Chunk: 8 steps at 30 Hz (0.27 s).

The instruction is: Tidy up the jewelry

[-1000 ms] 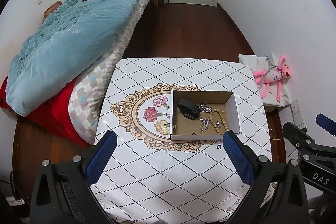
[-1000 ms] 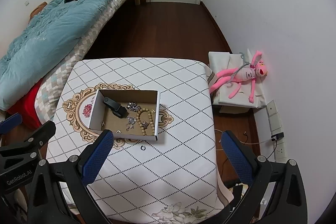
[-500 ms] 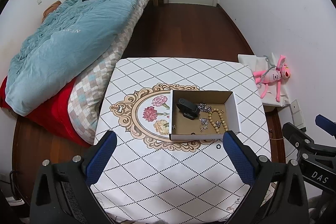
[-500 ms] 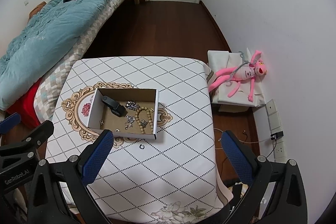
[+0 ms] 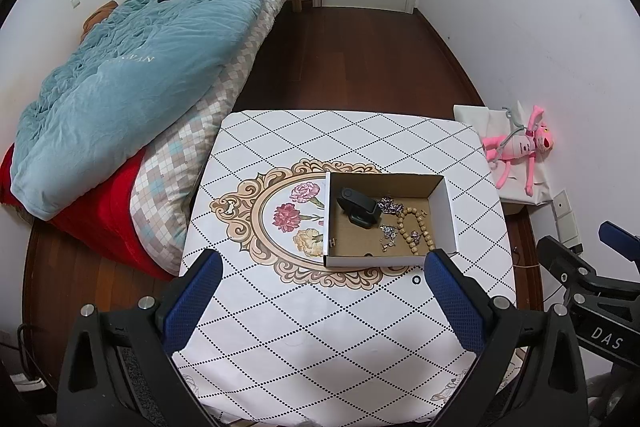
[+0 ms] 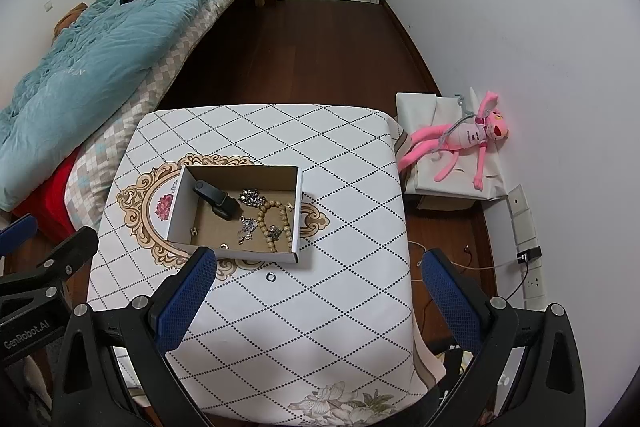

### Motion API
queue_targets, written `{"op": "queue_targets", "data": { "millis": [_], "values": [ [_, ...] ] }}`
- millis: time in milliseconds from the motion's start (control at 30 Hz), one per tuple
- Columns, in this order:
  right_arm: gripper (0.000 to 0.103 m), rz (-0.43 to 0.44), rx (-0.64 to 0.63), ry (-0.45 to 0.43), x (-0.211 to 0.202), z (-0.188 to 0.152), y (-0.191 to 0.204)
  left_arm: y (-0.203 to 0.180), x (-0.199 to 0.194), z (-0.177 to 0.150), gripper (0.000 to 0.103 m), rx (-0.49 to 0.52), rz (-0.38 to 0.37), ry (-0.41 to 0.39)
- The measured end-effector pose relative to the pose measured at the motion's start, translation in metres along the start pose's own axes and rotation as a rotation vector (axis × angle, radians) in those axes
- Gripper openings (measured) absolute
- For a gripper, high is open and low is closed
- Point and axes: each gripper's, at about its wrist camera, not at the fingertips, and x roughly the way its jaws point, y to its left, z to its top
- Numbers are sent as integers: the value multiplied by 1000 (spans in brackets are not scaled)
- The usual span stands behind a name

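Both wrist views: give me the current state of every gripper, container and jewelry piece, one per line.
Left gripper: open, empty, above the table.
Right gripper: open, empty.
White cardboard box: open-topped, upright on the patterned tablecloth.
Wooden bead bracelet: inside the box.
Silver chains: loose inside the box.
Black clip-like item: lying in the box.
Small ring: on the tablecloth, outside the box.

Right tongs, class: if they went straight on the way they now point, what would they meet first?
Probably the bare tablecloth, just right of the cardboard box. The right tongs are open and hold nothing, and the small ring lies slightly left of that line. Depth is unclear.
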Motion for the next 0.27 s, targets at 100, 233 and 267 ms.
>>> {"op": "queue_targets", "data": {
  "millis": [100, 233, 267],
  "values": [
    [103, 0, 0, 0, 0, 0, 0, 0, 0, 0, 103, -2, -1, 0],
    [103, 1, 0, 1, 0, 0, 0, 0, -2, 0, 103, -4, -3, -2],
    [103, 1, -1, 2, 0, 0, 0, -1, -2, 0, 103, -5, -5, -1]
  ]
}}
